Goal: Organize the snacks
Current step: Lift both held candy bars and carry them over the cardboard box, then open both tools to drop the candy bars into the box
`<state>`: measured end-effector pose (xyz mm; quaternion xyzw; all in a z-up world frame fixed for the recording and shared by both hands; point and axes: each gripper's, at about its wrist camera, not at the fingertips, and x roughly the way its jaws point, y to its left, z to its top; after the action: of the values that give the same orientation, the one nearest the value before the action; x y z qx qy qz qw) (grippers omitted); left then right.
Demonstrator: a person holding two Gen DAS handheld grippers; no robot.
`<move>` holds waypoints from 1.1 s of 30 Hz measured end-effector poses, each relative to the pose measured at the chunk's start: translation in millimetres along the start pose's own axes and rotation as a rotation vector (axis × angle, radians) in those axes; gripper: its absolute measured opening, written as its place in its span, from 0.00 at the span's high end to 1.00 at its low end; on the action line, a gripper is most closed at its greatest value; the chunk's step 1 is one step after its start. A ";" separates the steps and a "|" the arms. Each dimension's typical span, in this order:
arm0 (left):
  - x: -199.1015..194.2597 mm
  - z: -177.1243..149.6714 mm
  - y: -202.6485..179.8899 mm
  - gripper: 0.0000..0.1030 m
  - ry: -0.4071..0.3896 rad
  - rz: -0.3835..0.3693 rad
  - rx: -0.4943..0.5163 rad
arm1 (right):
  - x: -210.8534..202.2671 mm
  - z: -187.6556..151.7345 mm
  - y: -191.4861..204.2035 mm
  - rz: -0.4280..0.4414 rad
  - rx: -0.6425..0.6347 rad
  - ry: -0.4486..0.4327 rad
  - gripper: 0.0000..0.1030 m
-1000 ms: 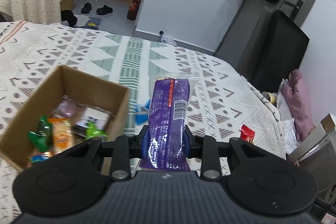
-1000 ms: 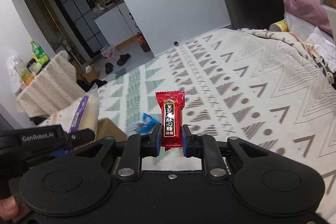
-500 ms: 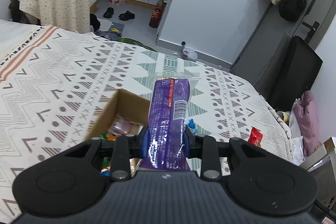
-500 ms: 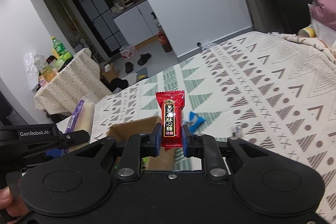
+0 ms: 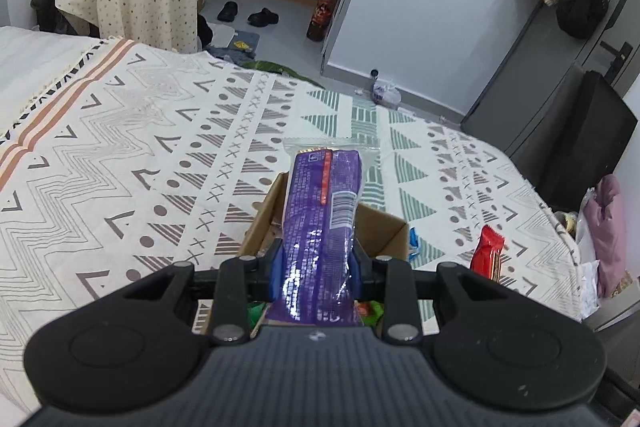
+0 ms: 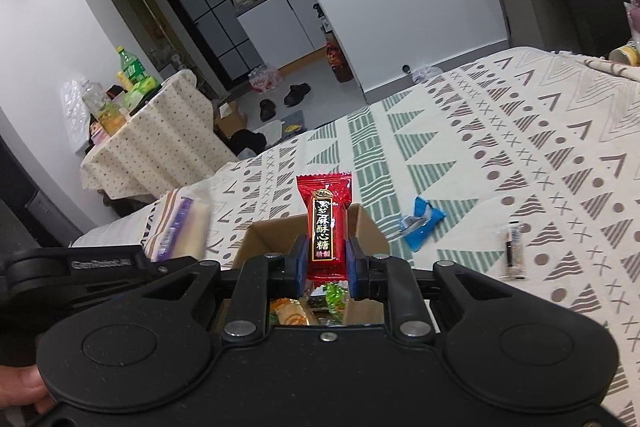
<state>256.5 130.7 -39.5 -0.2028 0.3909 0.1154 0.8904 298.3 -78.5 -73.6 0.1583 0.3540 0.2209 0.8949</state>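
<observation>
My left gripper (image 5: 316,273) is shut on a purple snack packet (image 5: 320,227) and holds it upright above the open cardboard box (image 5: 384,231) on the patterned bedspread. My right gripper (image 6: 323,267) is shut on a red candy packet (image 6: 326,223) with gold lettering, also above the box (image 6: 260,235), which holds several snacks (image 6: 292,313). The red candy also shows at the right in the left wrist view (image 5: 488,253). The purple packet and the left gripper show at the left in the right wrist view (image 6: 180,227).
A blue packet (image 6: 420,221) and a small clear sachet (image 6: 514,249) lie on the bedspread (image 6: 520,147) right of the box. A cloth-covered table with bottles (image 6: 140,131) stands beyond the bed. A dark cabinet (image 5: 576,147) stands at the right.
Both grippers have moved over the box with their packets still held. The box now sits directly below each gripper, and the blue packet now lies off to the right.
</observation>
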 end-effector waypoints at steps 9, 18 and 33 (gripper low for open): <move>36.3 2.3 8.3 0.68 0.070 0.022 -0.014 | 25.1 -2.4 12.3 -0.006 -0.009 0.043 0.81; 37.9 8.0 16.1 0.53 0.089 0.049 -0.037 | 49.0 2.9 20.2 0.046 0.009 0.074 0.77; 13.0 1.9 16.1 0.19 0.056 0.083 -0.060 | 10.6 0.2 -8.9 0.011 0.045 0.067 0.46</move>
<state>260.5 146.6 -52.3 -0.2163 0.4202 0.1583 0.8669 307.8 -80.7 -83.4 0.1731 0.3877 0.2231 0.8775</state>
